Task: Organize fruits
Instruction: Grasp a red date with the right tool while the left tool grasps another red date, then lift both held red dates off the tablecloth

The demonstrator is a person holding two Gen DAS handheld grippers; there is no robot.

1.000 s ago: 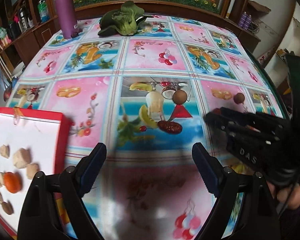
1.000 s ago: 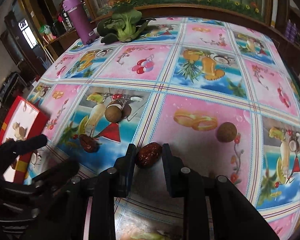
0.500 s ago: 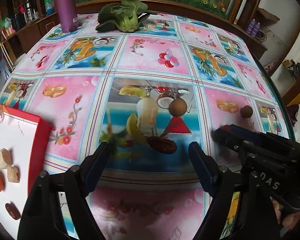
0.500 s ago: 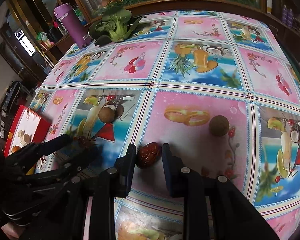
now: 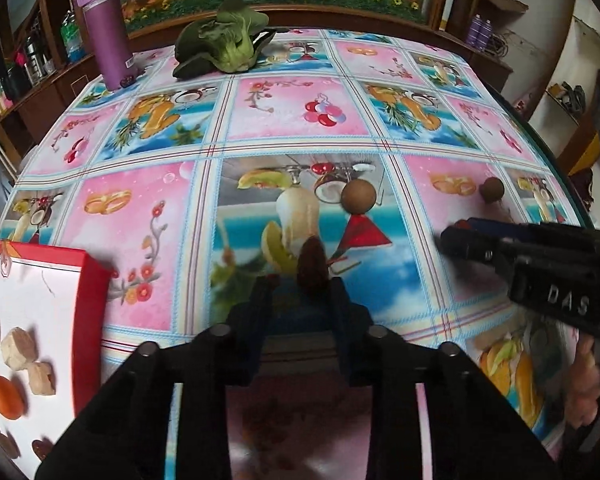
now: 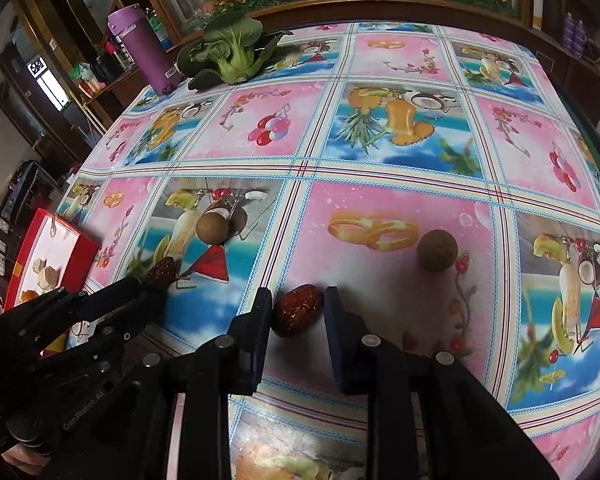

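Observation:
In the left wrist view my left gripper [image 5: 300, 286] has its jaws narrowed around a dark red date [image 5: 311, 266] that lies on the tablecloth; its right finger touches the date and a gap shows on the left. In the right wrist view my right gripper [image 6: 296, 306] holds a second red date [image 6: 298, 310] between its jaws, left finger touching and a small gap on the right. Two round brown longans lie beyond [image 6: 213, 227] [image 6: 437, 249]. A red tray [image 5: 88, 292] with a white inside, holding pale chunks and an orange fruit [image 5: 6, 398], sits at the left.
A purple bottle [image 5: 105, 32] and a green bok choy [image 5: 224, 42] stand at the table's far side. The right gripper's black body [image 5: 540, 264] crosses the right of the left wrist view. The table's right edge [image 5: 556, 168] drops off nearby.
My left gripper moved forward to the dark date and narrowed from wide open to closely around it. My right gripper stayed around its date, with the jaws slightly wider.

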